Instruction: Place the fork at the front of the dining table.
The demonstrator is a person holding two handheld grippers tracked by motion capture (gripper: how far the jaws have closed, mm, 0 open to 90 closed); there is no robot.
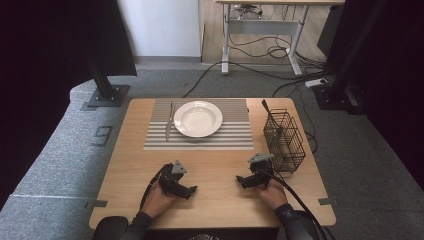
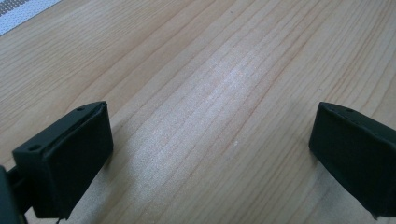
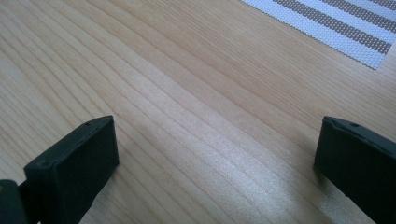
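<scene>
Resting low on the bare wooden surface [image 1: 215, 180], left tongs [image 1: 191, 190] and right tongs [image 1: 241, 181] both spread wide, gripping nothing. Ahead, well apart: knife [image 1: 169, 122] just beside plate [image 1: 198, 119] on striped placemat [image 1: 200, 142], wire caddy [image 1: 284, 140] at right, probably for cutlery.

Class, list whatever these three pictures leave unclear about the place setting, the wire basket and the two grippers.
- Wire basket, high view: a dark handle sticks out at the top; what utensil it is stays too small to tell.
- Knife beside the plate, high view: too small to see which way the blade faces.
- Placemat, right gripper view: cut off by the top edge.
- Left gripper and right gripper: bodies cut off by the bottom edge.
</scene>
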